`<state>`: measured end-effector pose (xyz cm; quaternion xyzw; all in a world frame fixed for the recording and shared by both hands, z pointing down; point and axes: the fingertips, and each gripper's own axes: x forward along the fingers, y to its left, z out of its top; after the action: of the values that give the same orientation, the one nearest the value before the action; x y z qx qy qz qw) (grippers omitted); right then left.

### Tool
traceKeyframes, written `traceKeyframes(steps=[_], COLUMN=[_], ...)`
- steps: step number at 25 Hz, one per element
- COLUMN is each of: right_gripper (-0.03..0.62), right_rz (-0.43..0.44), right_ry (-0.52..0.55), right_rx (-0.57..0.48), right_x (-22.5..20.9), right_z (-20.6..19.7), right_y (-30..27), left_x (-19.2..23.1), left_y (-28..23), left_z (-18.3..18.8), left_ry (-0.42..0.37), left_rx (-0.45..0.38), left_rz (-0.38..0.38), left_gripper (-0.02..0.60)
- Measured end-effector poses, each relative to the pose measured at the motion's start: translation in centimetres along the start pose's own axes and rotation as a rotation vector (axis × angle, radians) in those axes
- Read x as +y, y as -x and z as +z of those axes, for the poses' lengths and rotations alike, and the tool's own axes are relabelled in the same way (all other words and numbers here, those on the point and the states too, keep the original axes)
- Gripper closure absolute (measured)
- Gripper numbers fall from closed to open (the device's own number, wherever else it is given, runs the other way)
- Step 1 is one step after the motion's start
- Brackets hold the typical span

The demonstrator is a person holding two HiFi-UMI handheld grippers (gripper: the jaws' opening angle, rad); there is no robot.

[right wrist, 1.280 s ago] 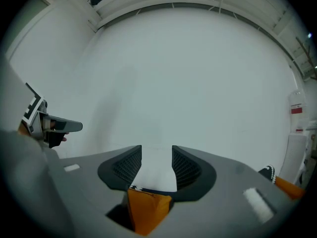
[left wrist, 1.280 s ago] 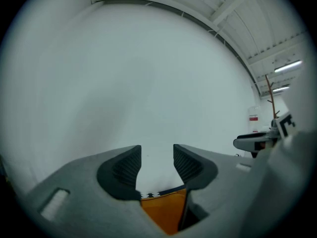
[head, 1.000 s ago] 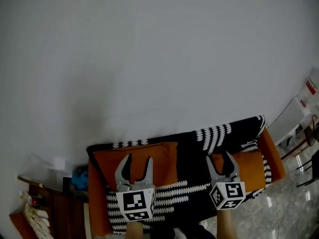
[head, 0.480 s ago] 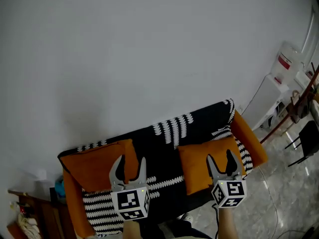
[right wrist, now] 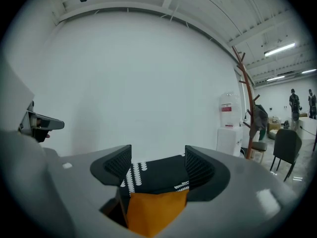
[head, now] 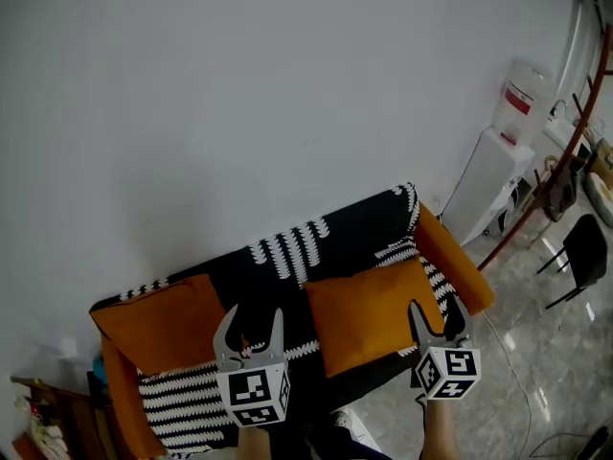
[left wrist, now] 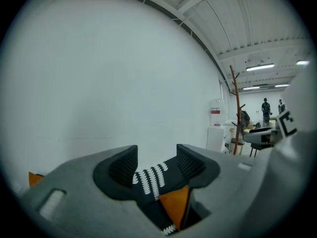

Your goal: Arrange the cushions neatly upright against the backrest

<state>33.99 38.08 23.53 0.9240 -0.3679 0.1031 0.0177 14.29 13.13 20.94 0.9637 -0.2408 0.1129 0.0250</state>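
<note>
Reviewing this moment, we find both tools empty and held in front of the sofa [head: 458, 268]. The left gripper [head: 251, 326] has its fingers [left wrist: 121, 166] wide apart with nothing between the pads. Through the gap we see only the patterned backrest [head: 316, 247] and one orange corner, well beyond the tips. The right gripper [head: 439, 320] is likewise wide. Its fingers have just been opening, and nothing is pressed between them, though the right cushion [head: 369, 314] shows through the gap, ahead of and below the tips.

Location of task items: the right cushion leans against the backrest, ahead of the space between the two pairs of fingers and nearer the right pair. Its edges sit skewed to the sofa's lines. The left cushion [head: 151, 322] sits at the far end, beyond and to the left of the left fingers, against the backrest and the sofa's arm.

Assessment: we judge the step in hand to be an approach between grips, not a placement, with the arrangement partly done. The next move calls for bringing one pair of fingers forward onto a cushion's upper edge, closing on the fabric and squaring it upright. The soft filling may slump on release.
</note>
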Motion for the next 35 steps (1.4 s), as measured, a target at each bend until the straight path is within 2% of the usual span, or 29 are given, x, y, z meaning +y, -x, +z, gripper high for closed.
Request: traceKeyframes(steps=[5, 11, 18, 24, 29, 35], right_gripper=[0.255, 0.252, 0.252, 0.252, 0.252, 0.25], right_rz=[-0.024, -0.058, -0.132, -0.167, -0.157, -0.11], right_ry=[-0.027, -0.041, -0.071, -0.076, -0.062, -0.042], right_rx=[0.017, 0.049, 0.081, 0.141, 0.201, 0.257], right_x=[-2.3, -3.5, -5.8, -7.4, -9.0, -12.7], right_z=[-0.9, -2.2, -3.1, -4.8, -6.1, -8.0], right_y=[0.5, -1.0, -5.1, -8.2, -10.6, -14.7], left_x=[-3.1, -4.7, -4.6, -4.5, -4.8, -5.8], left_y=[-1.5, -5.1, -11.4, -15.8, -18.3, -21.5], left_z=[-0.1, -0.8, -2.8, -5.5, -7.4, -10.8], left_ry=[-0.033, -0.04, 0.009, 0.034, 0.053, 0.068], left_rx=[0.02, 0.047, 0.086, 0.163, 0.218, 0.286], left_rz=[-0.046, -0.118, -0.194, -0.207, -0.2, -0.139], left_gripper=[0.331, 0.331, 0.331, 0.331, 0.331, 0.331])
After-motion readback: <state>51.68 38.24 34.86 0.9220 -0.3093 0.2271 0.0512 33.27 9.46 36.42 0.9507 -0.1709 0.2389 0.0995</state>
